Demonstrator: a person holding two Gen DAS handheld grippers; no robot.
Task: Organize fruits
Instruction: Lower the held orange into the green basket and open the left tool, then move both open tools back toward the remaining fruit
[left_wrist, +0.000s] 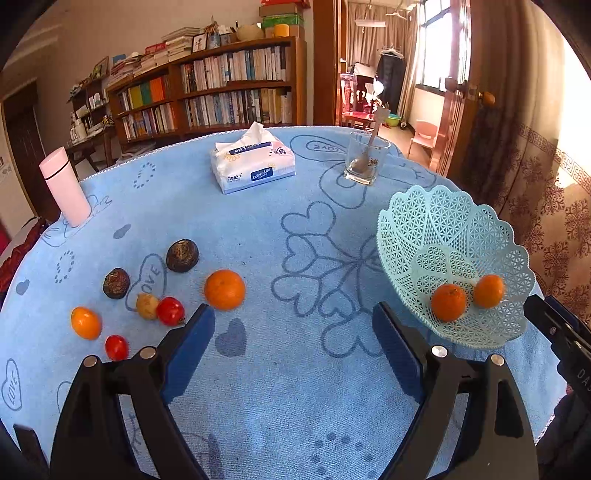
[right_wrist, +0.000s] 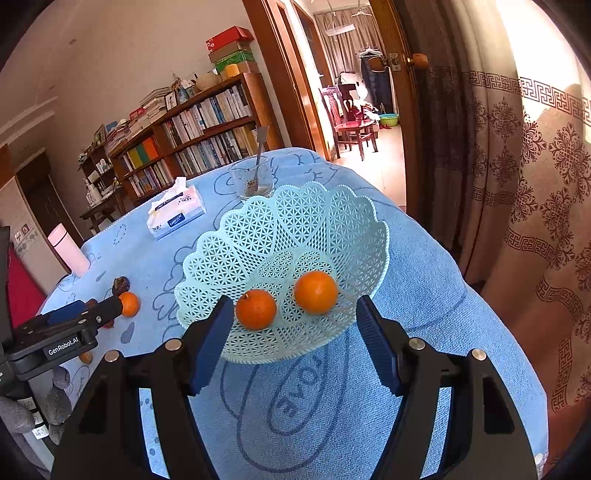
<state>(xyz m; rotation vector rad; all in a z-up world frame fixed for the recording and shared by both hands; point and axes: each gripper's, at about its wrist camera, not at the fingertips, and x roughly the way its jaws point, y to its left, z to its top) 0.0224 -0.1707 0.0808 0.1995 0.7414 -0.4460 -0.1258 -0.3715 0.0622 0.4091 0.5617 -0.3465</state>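
A pale green lattice basket (left_wrist: 436, 221) (right_wrist: 295, 221) stands at the table's right and holds two oranges (right_wrist: 256, 308) (right_wrist: 316, 291). On the blue cloth to the left lie an orange (left_wrist: 224, 289), two dark brown fruits (left_wrist: 182, 255) (left_wrist: 116, 283), a yellowish fruit (left_wrist: 147, 305), two red fruits (left_wrist: 170, 311) (left_wrist: 116, 347) and a small orange fruit (left_wrist: 86, 323). My left gripper (left_wrist: 293, 325) is open and empty above the cloth, just right of the loose orange. My right gripper (right_wrist: 295, 317) is open and empty, at the basket's near rim.
A tissue pack (left_wrist: 255, 162), a glass with a spoon (left_wrist: 365, 158) and a pink bottle (left_wrist: 66, 184) stand toward the table's far side. A bookshelf (left_wrist: 207, 88) is behind the table, a curtain (right_wrist: 517, 184) to the right.
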